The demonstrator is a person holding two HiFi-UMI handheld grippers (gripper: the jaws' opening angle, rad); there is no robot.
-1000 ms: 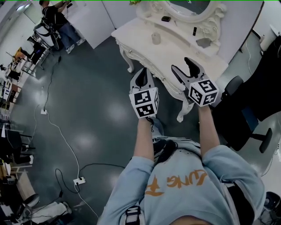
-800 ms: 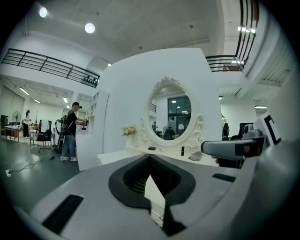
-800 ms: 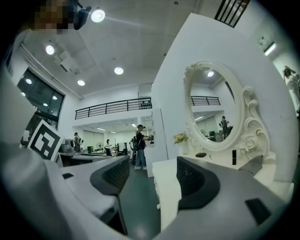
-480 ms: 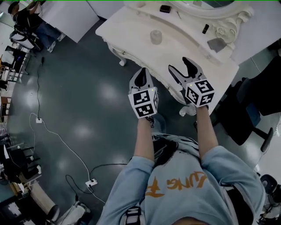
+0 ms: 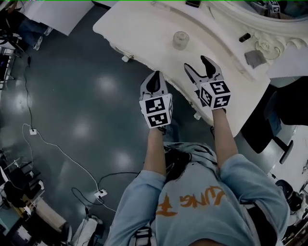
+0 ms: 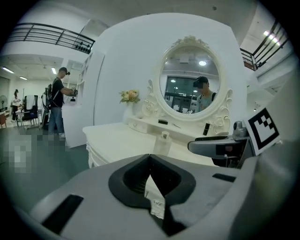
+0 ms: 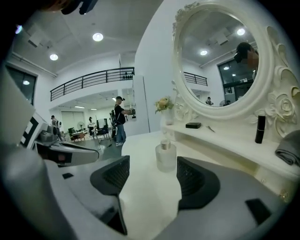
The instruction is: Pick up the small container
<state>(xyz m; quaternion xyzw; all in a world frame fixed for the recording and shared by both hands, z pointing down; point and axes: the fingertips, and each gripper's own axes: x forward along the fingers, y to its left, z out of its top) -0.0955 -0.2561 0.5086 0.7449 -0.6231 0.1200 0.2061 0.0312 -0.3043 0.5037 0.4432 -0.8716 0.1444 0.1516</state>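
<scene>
One small frosted glass container (image 5: 180,40) stands alone on the white ornate table (image 5: 139,33), contents unclear. The right tongs (image 5: 200,67) gape open short of it; the left tongs (image 5: 154,82) are pinched together near the table's front edge.

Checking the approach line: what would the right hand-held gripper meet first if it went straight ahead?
Probably the small container, upright on the dressing table, straight ahead of the right hand-held gripper, whose jaws stand apart; nothing shows in between, though depth is unclear.

The head view's top edge cuts off the mirror (image 5: 257,5) and a dark item (image 5: 193,3) on the dressing table (image 5: 144,29), and what fills the small container (image 5: 180,40) is too small to tell.
</scene>
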